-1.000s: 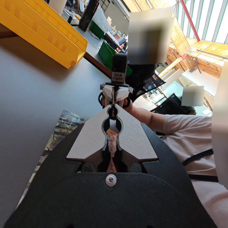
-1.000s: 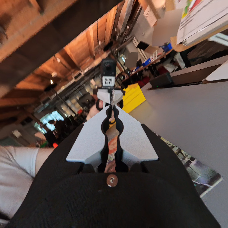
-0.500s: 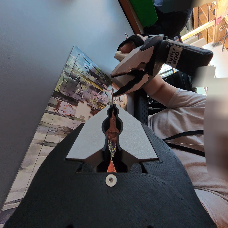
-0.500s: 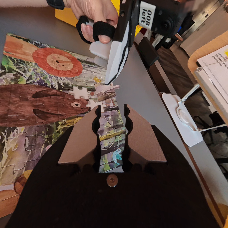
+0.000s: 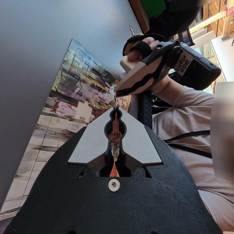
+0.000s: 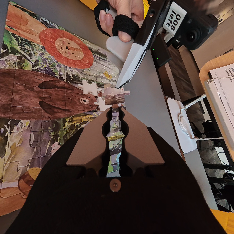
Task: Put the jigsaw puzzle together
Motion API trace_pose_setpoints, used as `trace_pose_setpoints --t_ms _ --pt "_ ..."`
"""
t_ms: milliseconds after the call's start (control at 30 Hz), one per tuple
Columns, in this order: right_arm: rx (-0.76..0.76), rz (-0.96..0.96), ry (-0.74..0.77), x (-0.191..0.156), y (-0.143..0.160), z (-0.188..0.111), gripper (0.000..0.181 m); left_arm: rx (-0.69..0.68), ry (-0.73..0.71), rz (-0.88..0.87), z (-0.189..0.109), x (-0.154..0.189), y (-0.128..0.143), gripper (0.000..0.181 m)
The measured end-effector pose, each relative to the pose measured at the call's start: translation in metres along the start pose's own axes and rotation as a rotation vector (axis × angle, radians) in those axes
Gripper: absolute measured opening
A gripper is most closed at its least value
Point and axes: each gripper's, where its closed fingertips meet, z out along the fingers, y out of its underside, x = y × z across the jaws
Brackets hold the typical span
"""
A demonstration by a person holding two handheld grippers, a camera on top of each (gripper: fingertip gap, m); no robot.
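Loose puzzle piece (image 6: 114,96) hung edge-on over white gap (image 6: 91,88) near hare's nose, at right edge of jigsaw puzzle (image 6: 50,88) lying flat on grey table (image 6: 145,101). Left gripper (image 6: 118,87) closed, pinching piece's upper edge. Right gripper (image 6: 115,107) nearly closed, tips at piece's lower edge; firm grip could not be told. Second white gap (image 6: 101,103) just below piece. Lion picture (image 6: 67,48) well above.

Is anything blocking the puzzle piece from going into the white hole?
Nothing that I can see. The loose piece is pinched by the left gripper and the right gripper, right at the edge of the white hole by the brown animal's nose. No other piece lies in the hole.
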Motion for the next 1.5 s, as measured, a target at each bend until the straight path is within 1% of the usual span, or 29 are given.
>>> trace_pose_setpoints --t_ms 133,333,400,467,500,567,600,667,800,933,1033,1167,1367,1500 --pt "-0.003 -0.014 0.008 0.0 -0.001 0.0 0.01 -0.002 0.004 -0.001 0.001 0.0 0.0 0.0" --pt "-0.024 -0.004 -0.021 -0.003 -0.002 0.004 0.008 -0.004 0.001 -0.013 0.0 -0.001 0.001 0.0" --pt "-0.059 0.028 -0.08 -0.005 0.001 0.009 0.008 0.026 -0.033 -0.054 -0.007 -0.009 -0.003 0.014" --pt "-0.125 0.111 -0.188 -0.011 0.008 0.018 0.009 0.073 -0.14 -0.083 -0.02 -0.029 -0.006 0.024" --pt "-0.149 0.15 -0.241 -0.015 0.011 0.022 0.008 0.094 -0.189 -0.08 -0.026 -0.037 -0.007 0.025" --pt "-0.2 0.197 -0.313 -0.02 0.017 0.028 0.009 0.112 -0.211 -0.06 -0.032 -0.039 -0.008 0.02" --pt "-0.222 0.21 -0.332 -0.021 0.02 0.03 0.009 0.103 -0.209 -0.049 -0.033 -0.037 -0.007 0.015" --pt "-0.262 0.242 -0.387 -0.024 0.025 0.031 0.009 0.063 -0.229 -0.024 -0.031 -0.037 -0.002 0.012" --pt "-0.32 0.262 -0.42 -0.022 0.034 0.034 0.008 0.001 -0.238 -0.018 -0.024 -0.038 0.006 0.008" --pt "-0.333 0.268 -0.432 -0.021 0.036 0.037 0.009 -0.061 -0.251 -0.025 -0.016 -0.045 0.014 0.004" --pt "-0.34 0.268 -0.44 -0.021 0.037 0.038 0.009 -0.082 -0.268 -0.017 -0.012 -0.048 0.015 0.0" --pt "-0.338 0.263 -0.448 -0.021 0.036 0.039 0.008 -0.098 -0.292 -0.001 -0.005 -0.05 0.013 0.0" --pt "-0.339 0.257 -0.449 -0.02 0.036 0.04 0.009 -0.172 -0.332 0.002 0.007 -0.059 0.02 0.0" --pt "-0.337 0.247 -0.436 -0.018 0.037 0.041 0.009 -0.189 -0.337 0.001 0.011 -0.06 0.021 0.0"
